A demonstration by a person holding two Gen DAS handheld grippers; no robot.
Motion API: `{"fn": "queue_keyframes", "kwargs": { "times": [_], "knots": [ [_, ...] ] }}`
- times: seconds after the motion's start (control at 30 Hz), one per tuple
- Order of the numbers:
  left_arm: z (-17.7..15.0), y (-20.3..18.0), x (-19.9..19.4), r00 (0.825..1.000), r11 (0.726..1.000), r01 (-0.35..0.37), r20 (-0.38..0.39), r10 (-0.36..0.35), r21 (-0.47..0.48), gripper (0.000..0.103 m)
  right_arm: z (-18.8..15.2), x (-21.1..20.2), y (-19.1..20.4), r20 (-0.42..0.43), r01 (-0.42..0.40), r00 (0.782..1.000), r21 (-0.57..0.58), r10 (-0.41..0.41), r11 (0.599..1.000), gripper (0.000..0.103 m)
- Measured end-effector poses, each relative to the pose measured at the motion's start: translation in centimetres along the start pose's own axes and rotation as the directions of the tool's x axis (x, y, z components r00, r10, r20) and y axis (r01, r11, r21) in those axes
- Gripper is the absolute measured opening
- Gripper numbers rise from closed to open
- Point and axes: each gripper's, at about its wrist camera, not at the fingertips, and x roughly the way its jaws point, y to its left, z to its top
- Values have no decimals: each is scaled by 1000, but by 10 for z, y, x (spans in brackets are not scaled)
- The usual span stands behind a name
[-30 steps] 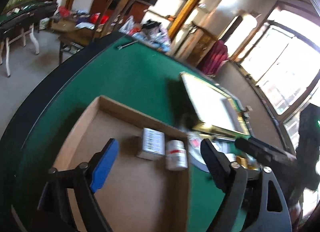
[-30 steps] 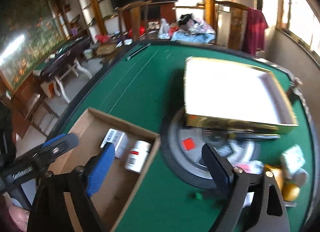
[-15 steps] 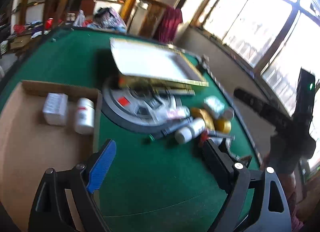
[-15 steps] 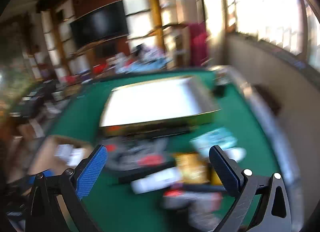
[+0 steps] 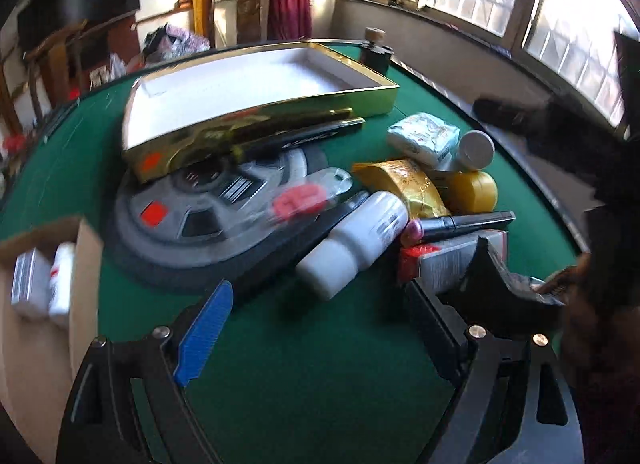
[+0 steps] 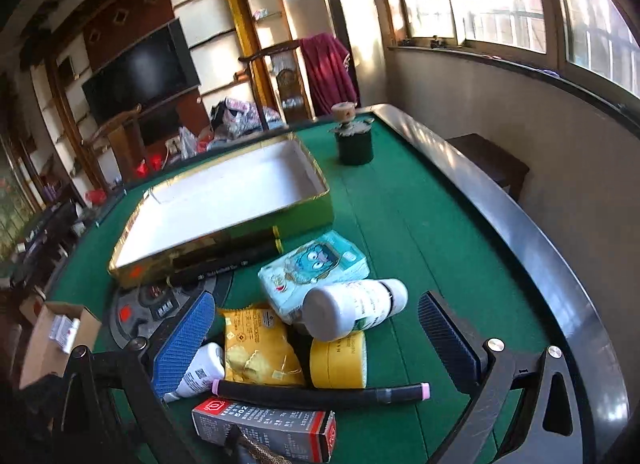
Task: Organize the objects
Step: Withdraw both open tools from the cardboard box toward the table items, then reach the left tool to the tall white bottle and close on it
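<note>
A pile of loose items lies on the green table. In the right wrist view my right gripper [image 6: 316, 340] stands open wide over it, touching nothing, above a yellow snack bag [image 6: 260, 348], a yellow tin [image 6: 340, 358], a white bottle [image 6: 352, 308], a tissue pack [image 6: 312, 272], a black pen [image 6: 320, 394] and a glue box [image 6: 264, 428]. My left gripper [image 5: 320, 328] is open over bare felt, just short of another white bottle [image 5: 356, 240] and the glue box [image 5: 448, 260]. The cardboard box [image 5: 84, 248] at the left holds a small carton and a bottle.
An open gold tray [image 5: 360, 99] sits behind the pile, partly on a grey disc [image 5: 212, 215]. A dark green cup [image 6: 354, 139] stands at the far end. The table's black rim [image 6: 520, 232] curves along the right. A hand [image 5: 560, 284] shows beside the glue box.
Both views have swung right, from the cardboard box to the pile of loose items. The right jaws now stand wider. Neither gripper has taken anything.
</note>
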Motion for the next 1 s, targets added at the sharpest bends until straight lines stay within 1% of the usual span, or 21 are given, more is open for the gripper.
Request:
{"fn": "queue_keyframes", "kwargs": {
  "times": [0.1,0.2,0.27,0.3,0.33,0.37,0.4,0.43,0.47,0.5,0.53,0.6,0.67,0.8,0.83,0.87,0.9,0.93,0.97,1.0],
  "knots": [
    [4,-15,10,1000,998,-18,12,17,53,84,0,-12,-4,34,-17,999,21,17,1000,103],
    [8,-26,14,999,996,-16,30,13,88,82,-1,-10,-7,23,-26,999,46,25,999,103],
    [11,-34,15,1000,994,-2,31,-1,109,73,-1,-4,-10,-4,-37,999,67,37,997,103],
    [13,-39,15,999,992,-2,32,-2,130,71,-1,-2,-13,-18,-43,999,84,45,996,103],
    [15,-43,15,999,989,-6,36,1,146,67,-1,0,-15,-26,-47,998,98,50,994,103],
    [15,-47,15,999,987,-9,40,2,161,60,-1,2,-18,-33,-51,998,112,55,992,103],
    [16,-50,14,999,985,-14,46,6,172,55,-2,4,-19,-39,-54,997,124,59,991,103],
    [16,-54,14,999,983,-22,50,13,184,37,-2,5,-21,-43,-54,997,132,60,990,103],
    [15,-56,11,998,980,-38,59,27,196,17,-2,6,-22,-48,-53,997,137,60,989,103],
    [14,-57,9,997,978,-51,67,38,201,7,-3,8,-22,-54,-51,997,140,59,989,103],
    [14,-55,7,998,981,-28,55,18,191,0,-4,9,-22,-58,-49,997,140,57,989,103],
    [10,-47,2,999,988,12,28,-17,151,0,-4,10,-21,-61,-44,997,133,53,990,103],
    [2,-38,-7,999,992,12,34,-17,125,0,-4,10,-19,-60,-43,997,124,51,991,103],
    [-11,-9,-27,997,998,69,35,-69,15,0,-5,10,-18,-58,-29,998,113,36,993,103],
    [-12,-5,-31,996,997,81,42,-82,7,5,-5,10,-19,-59,-29,998,117,36,993,103],
    [-12,-3,-33,995,996,89,43,-90,6,19,-6,10,-20,-62,-32,997,124,40,992,103],
    [-12,-1,-33,995,996,91,45,-91,5,30,-5,10,-21,-64,-35,997,128,43,991,103],
    [-10,0,-32,996,997,76,51,-76,-1,49,-5,11,-22,-69,-40,996,134,50,990,103],
    [-8,0,-30,996,997,70,55,-69,-12,53,-5,11,-22,-71,-43,996,138,54,989,103],
    [-5,0,-27,995,996,88,54,-86,-30,53,-5,12,-22,-72,-44,996,138,54,989,103]
  ]
}}
